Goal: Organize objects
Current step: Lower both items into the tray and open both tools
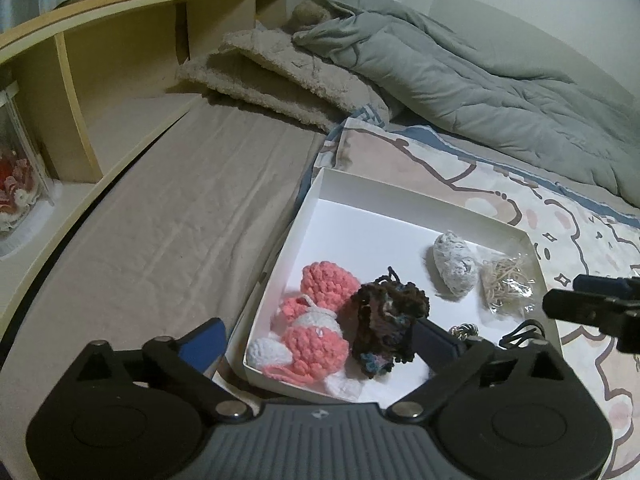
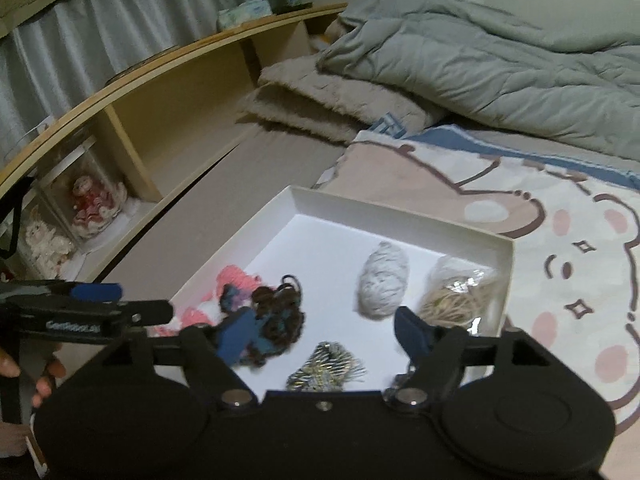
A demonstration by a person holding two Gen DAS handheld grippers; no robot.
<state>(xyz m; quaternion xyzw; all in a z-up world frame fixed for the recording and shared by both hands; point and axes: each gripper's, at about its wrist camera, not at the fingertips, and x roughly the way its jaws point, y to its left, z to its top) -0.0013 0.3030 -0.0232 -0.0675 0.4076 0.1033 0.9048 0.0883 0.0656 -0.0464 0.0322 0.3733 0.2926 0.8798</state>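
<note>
White tray (image 1: 400, 194): matt card or paperboard, smooth. Pink-and-white piece (image 1: 316, 340): chunky crochet yarn, rough. Dark brown piece (image 1: 386, 312): fuzzy yarn, matt. Grey ball (image 1: 454, 268): wound yarn, dull. Bag of tan strands (image 1: 506, 284): clear glossy plastic film. Silver bundle (image 2: 328, 368): metallic sheen, glittery. Bed sheet (image 1: 160, 208): matt woven cloth, creased. Folded blanket (image 1: 280, 80): fleecy, rough. Duvet (image 1: 460, 76): smooth grey cloth. Shelf (image 1: 120, 48): light wood laminate, matt. My left gripper (image 1: 320, 344): matt black plastic body, shiny metal pivots.
</note>
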